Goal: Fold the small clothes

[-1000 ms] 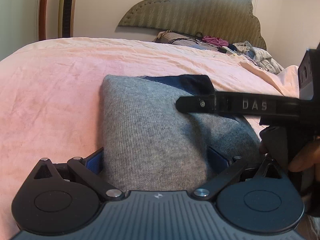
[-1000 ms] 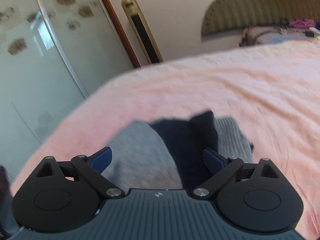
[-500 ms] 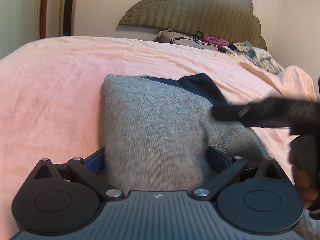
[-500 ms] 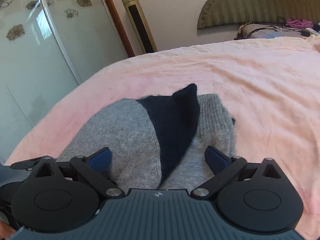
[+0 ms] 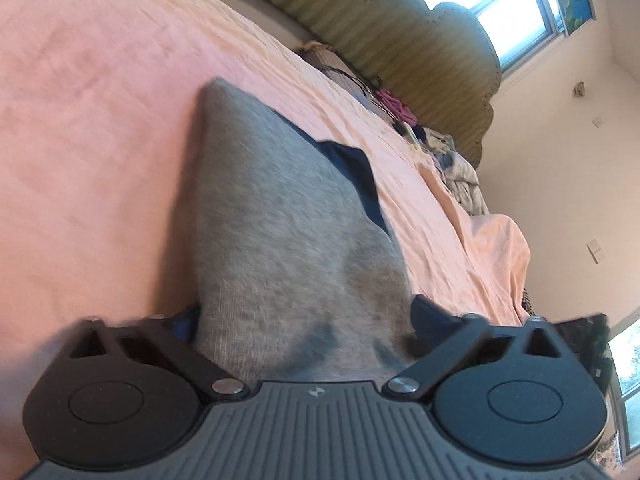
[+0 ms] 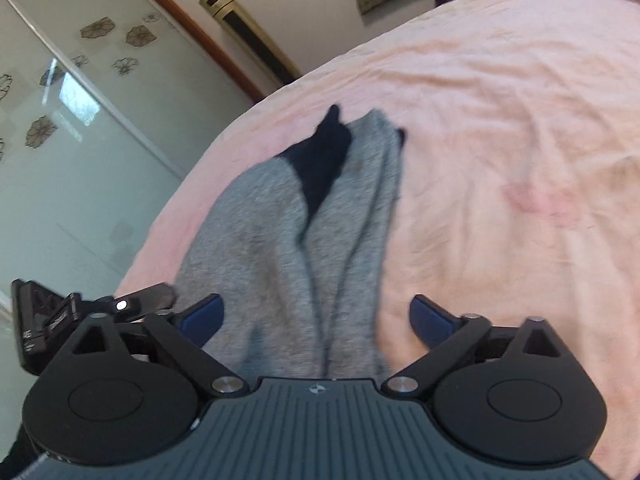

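Grey knit garment with a dark navy panel (image 5: 288,240) lies on the pink bedsheet (image 5: 88,152), bunched lengthwise into ridges in the right wrist view (image 6: 280,248); the navy part sits at its far end.

Left gripper (image 5: 306,320): jaws have just been closing, garment's near end between the blue pads. Fabric fills the gap and meets both pads, so it reads as a grasp on the cloth.

Right gripper (image 6: 316,318): jaws also just been closing, with the garment between them. Left pad (image 6: 202,316) touches the grey fabric, right pad (image 6: 430,320) is over bare pink sheet (image 6: 500,140), clear of the cloth. Not clamped.

Left gripper's black body shows at the right view's lower left, just beside the garment's edge. Both views are tilted and motion-blurred.

Background: padded olive headboard (image 5: 420,52), clothes pile (image 5: 452,160) near it, frosted floral sliding door (image 6: 80,120).
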The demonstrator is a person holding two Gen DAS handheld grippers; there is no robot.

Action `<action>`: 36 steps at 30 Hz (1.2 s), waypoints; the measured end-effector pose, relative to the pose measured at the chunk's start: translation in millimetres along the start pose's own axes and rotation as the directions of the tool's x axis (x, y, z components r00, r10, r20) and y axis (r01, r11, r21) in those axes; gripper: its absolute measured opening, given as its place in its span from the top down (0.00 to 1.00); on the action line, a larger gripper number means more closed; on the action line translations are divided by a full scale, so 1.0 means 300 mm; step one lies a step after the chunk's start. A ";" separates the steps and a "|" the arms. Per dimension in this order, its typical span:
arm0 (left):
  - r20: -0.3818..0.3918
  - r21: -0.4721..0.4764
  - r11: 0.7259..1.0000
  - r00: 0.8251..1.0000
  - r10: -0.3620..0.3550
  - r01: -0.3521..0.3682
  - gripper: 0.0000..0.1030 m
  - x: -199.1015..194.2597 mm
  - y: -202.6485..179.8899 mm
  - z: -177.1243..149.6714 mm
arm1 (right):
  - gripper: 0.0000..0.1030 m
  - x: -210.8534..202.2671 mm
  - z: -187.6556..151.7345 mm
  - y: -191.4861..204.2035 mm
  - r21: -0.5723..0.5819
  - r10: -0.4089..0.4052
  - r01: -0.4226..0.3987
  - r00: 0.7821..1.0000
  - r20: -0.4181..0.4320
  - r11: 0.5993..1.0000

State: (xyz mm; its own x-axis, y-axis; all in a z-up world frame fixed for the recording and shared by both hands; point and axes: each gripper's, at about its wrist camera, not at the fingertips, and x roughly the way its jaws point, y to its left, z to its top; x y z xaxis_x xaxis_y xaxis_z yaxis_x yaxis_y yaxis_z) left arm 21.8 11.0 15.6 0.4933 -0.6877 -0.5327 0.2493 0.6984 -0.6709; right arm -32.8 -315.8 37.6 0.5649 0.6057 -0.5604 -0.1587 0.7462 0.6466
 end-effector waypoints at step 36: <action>0.205 0.565 0.756 0.943 0.261 -0.332 0.10 -0.027 -0.240 -0.247 | 0.19 0.088 0.148 0.136 -0.163 -0.162 0.182 0.978 0.130 0.970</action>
State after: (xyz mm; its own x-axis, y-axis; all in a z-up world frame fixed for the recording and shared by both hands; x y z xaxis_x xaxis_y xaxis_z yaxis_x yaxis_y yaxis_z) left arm -61.9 -48.6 30.0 0.7013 -0.4256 -0.5719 0.4952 0.8679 -0.0386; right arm 11.7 -281.8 72.2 0.6836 0.4356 -0.5856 -0.1832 0.8791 0.4401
